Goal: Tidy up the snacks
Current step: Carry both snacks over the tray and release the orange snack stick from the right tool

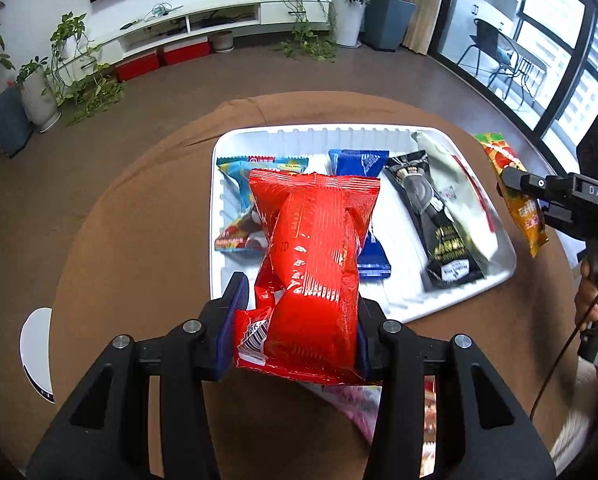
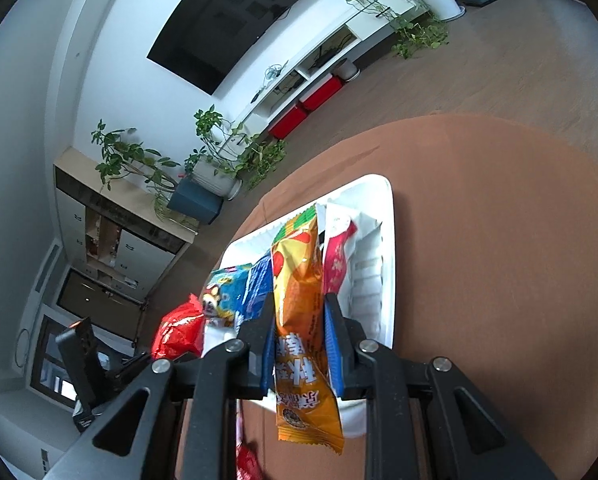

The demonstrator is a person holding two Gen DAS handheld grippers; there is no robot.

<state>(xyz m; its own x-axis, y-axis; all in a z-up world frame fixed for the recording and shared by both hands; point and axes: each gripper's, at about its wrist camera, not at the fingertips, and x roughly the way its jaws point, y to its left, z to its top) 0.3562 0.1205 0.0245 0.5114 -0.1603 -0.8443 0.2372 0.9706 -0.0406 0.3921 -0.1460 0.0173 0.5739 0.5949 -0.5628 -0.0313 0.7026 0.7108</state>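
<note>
Left wrist view: left gripper (image 1: 299,334) clamps the red packet (image 1: 313,264); right gripper (image 2: 301,354) pinches the orange packet (image 2: 303,320) loosely; it could slip short of the tray (image 1: 399,304) at twelve o'clock.

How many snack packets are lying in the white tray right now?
4 visible in the tray: a light blue packet at the left, a dark blue packet, a black packet, a pale grey-green packet at the right. The held red packet may hide more.

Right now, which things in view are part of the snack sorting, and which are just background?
In the job:
- red packet, in left hand-held gripper
- orange packet, in right hand-held gripper
- white tray
- blue packet, black packet in tray

Background:
- potted plants
- wall screen
- red boxes
</note>
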